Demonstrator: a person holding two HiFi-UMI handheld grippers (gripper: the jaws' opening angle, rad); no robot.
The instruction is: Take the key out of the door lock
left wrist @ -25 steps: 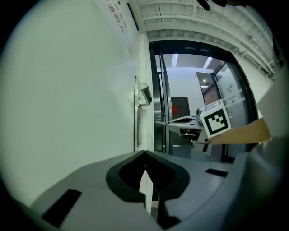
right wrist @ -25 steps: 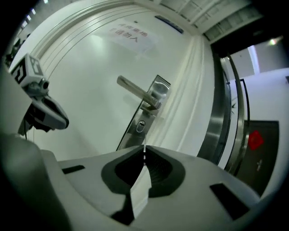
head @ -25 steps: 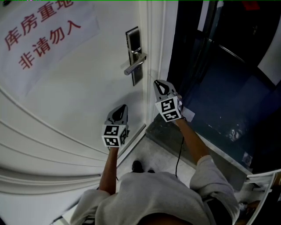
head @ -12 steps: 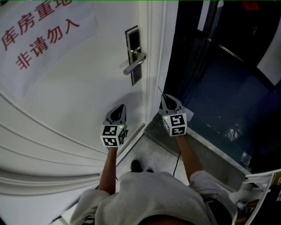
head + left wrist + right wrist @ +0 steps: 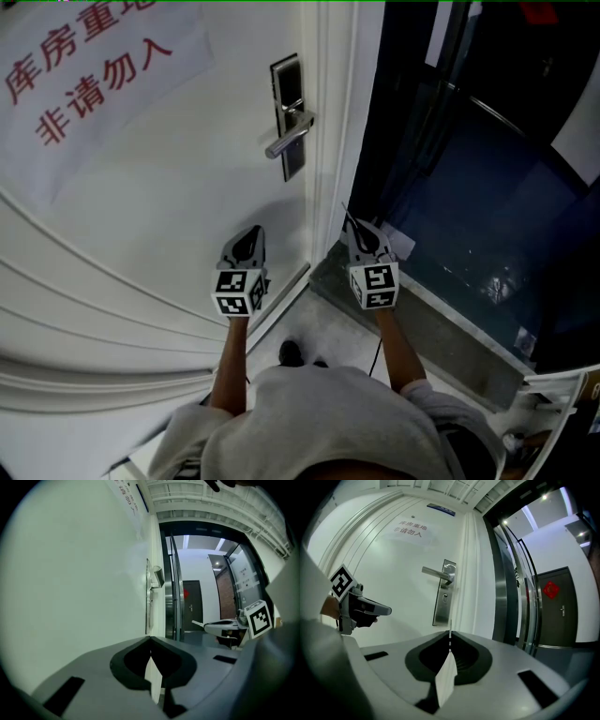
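Observation:
The silver lock plate [image 5: 290, 112] with its lever handle [image 5: 289, 141] sits on the white door; its keyhole [image 5: 445, 597] shows with nothing in it. My right gripper [image 5: 354, 225] hangs well below the lock, by the door frame, shut on a thin key [image 5: 346, 215] that pokes out past its tips. In the right gripper view the key [image 5: 450, 626] shows edge-on above the closed jaws of the right gripper [image 5: 450, 637]. My left gripper [image 5: 253, 234] is lower left of the lock, near the door face, shut with nothing held. The left gripper view shows the left gripper [image 5: 151, 640] and the lock plate [image 5: 148, 597] side-on.
A paper sign with red characters [image 5: 84, 75] is stuck on the door at upper left. The white door frame [image 5: 337, 122] borders dark glass panels [image 5: 469, 187] on the right. A stone threshold [image 5: 422, 300] runs below. The person's shoe [image 5: 292, 354] is on the floor.
My right gripper has dropped down and back from just under the lock to beside the door frame, still closed on the key. The left gripper has barely moved.

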